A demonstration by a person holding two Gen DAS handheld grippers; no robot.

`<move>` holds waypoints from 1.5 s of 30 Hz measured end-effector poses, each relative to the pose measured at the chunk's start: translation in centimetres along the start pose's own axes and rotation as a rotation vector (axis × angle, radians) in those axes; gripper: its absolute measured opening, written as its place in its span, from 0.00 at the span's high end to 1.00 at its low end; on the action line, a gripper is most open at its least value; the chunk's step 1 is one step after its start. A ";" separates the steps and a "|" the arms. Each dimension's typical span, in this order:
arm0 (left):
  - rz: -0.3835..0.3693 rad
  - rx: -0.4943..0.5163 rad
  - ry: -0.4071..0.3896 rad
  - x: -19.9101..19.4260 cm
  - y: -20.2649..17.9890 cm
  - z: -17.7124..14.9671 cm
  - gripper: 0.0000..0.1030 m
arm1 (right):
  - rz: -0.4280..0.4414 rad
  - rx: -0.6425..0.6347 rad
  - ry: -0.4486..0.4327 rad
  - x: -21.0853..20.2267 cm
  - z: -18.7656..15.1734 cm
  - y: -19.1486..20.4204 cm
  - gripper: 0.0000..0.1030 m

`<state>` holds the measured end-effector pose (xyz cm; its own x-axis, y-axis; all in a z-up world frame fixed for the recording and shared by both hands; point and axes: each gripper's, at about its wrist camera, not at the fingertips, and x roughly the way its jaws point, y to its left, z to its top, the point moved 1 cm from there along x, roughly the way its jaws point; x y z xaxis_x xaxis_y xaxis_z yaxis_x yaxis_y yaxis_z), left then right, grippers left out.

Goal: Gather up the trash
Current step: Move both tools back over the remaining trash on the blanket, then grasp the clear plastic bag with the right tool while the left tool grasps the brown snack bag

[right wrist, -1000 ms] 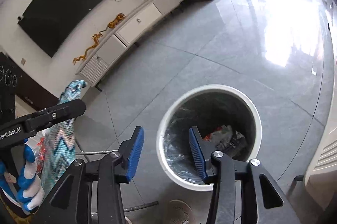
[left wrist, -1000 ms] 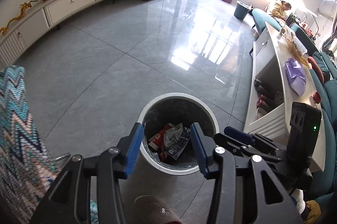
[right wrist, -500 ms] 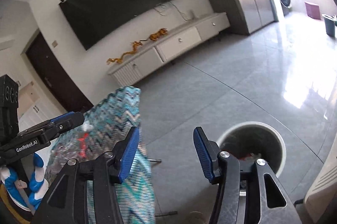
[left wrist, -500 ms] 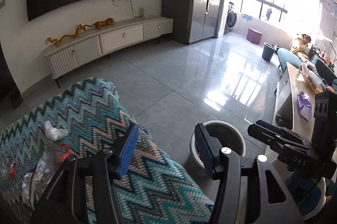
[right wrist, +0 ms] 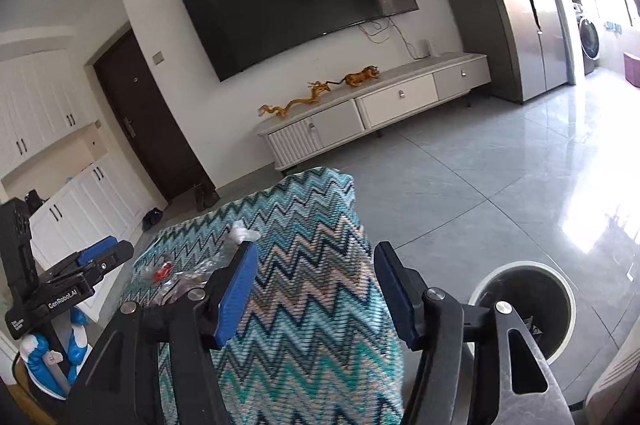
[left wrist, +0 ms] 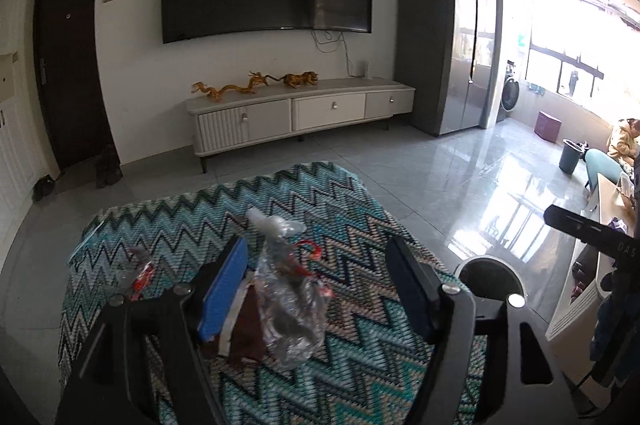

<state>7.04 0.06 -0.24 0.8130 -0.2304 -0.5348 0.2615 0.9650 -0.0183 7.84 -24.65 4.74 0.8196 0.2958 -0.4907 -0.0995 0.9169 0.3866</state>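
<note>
Trash: a crumpled clear plastic wrapper (left wrist: 290, 309) lies on the zigzag-patterned cloth (left wrist: 352, 217), between the left gripper's jaws and nearer the left-hand one; a dark brown packet (left wrist: 246, 329) lies against its near side, touching that jaw's pad.
More trash: a white twisted scrap (left wrist: 272, 223) lies just beyond the jaw tips, and a small red-and-clear wrapper (left wrist: 138, 275) sits outside the left jaw. What the clear wrapper holds is hard to tell through the glare, perhaps red-printed bits.
Left gripper (left wrist: 320, 289): jaws spread wide, nothing held, poised over the wrapper.
Right gripper (right wrist: 314, 289): jaws also wide apart and holding nothing, over bare cloth; the trash lies off its left jaw.
Bin: the round white-rimmed bin (left wrist: 490, 279) stands on the floor just outside the left gripper's right jaw, beside the cloth's edge.
Step in hand: likely lining up the left gripper to pick the clear wrapper.
Doing it well: centre the wrapper between the pads, come down until the tips nearly meet the cloth, then close on the bunched middle, not a loose corner, so the film does not slip out. Keep the cloth out of the pinch.
</note>
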 end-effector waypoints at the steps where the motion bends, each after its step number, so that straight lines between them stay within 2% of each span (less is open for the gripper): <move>1: 0.008 -0.014 0.000 -0.3 1.0 -0.3 0.32 | 0.004 -0.006 0.004 0.1 -0.1 0.5 0.43; 9: 0.112 -0.127 -0.012 -3.6 9.5 -4.1 0.32 | 0.025 -0.076 0.036 0.8 -1.2 4.9 0.42; 15: 0.155 -0.188 0.026 -4.6 13.9 -7.2 0.32 | 0.043 -0.108 0.079 2.4 -2.2 7.5 0.42; 18: 0.144 -0.216 0.054 -4.5 15.3 -8.6 0.32 | 0.054 -0.122 0.099 3.0 -2.7 8.5 0.42; 33: 0.052 -0.174 0.127 -0.7 14.0 -10.2 0.32 | 0.054 -0.136 0.176 6.3 -3.9 8.9 0.42; 38: 0.016 -0.155 0.145 0.9 13.6 -9.7 0.32 | 0.090 -0.159 0.236 9.1 -4.4 9.3 0.45; 45: -0.019 -0.125 0.161 3.4 13.1 -8.4 0.32 | 0.152 -0.184 0.324 15.1 -4.8 10.1 0.47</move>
<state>8.84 13.02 -9.43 0.7123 -0.2353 -0.6613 0.2008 0.9711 -0.1292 16.55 -9.67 -2.53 0.5702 0.4737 -0.6712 -0.3290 0.8803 0.3418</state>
